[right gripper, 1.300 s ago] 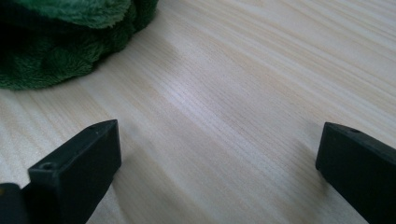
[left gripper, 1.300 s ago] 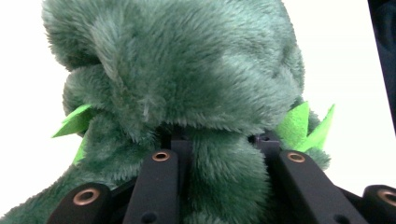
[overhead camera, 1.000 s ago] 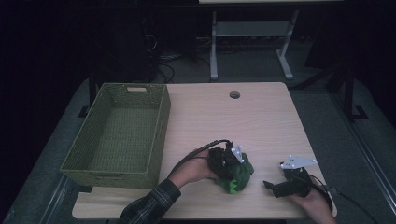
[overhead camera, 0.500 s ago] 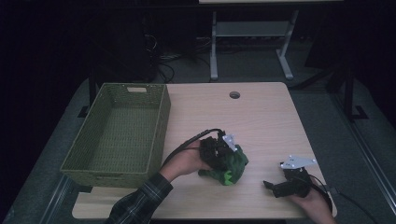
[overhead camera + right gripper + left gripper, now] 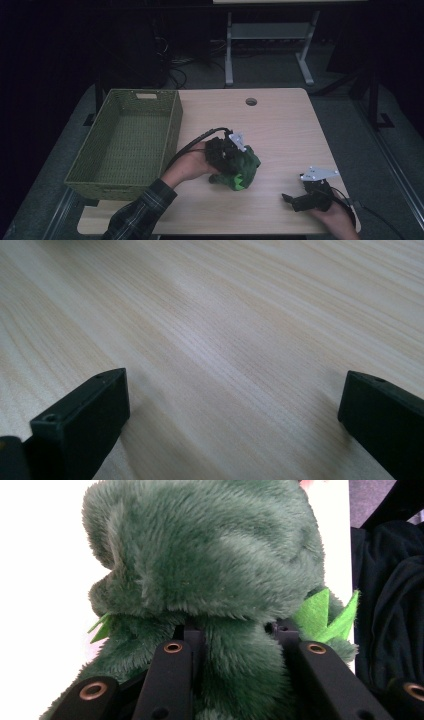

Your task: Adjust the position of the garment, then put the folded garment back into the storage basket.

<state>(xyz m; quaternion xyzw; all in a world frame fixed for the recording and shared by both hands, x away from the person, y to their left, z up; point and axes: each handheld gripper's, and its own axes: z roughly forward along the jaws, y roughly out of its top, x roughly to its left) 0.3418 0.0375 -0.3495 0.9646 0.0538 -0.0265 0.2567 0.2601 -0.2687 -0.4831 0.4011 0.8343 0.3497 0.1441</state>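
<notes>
The green basket (image 5: pixel 125 145) sits on the left of the surface (image 5: pixel 280 125) with nothing in it. Next to it, the left tongs (image 5: pixel 235 162) squeeze the fuzzy green toy (image 5: pixel 242 170) and have just lifted it a bit nearer the basket. It probably goes in there next. The right tongs (image 5: pixel 290 199) rest wide apart, holding nothing.

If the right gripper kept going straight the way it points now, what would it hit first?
Probably the bare wooden table: the right gripper, jaws open, looks at a low slant along the tabletop with nothing between or ahead of them. The green plush toy lies off to one side.
</notes>
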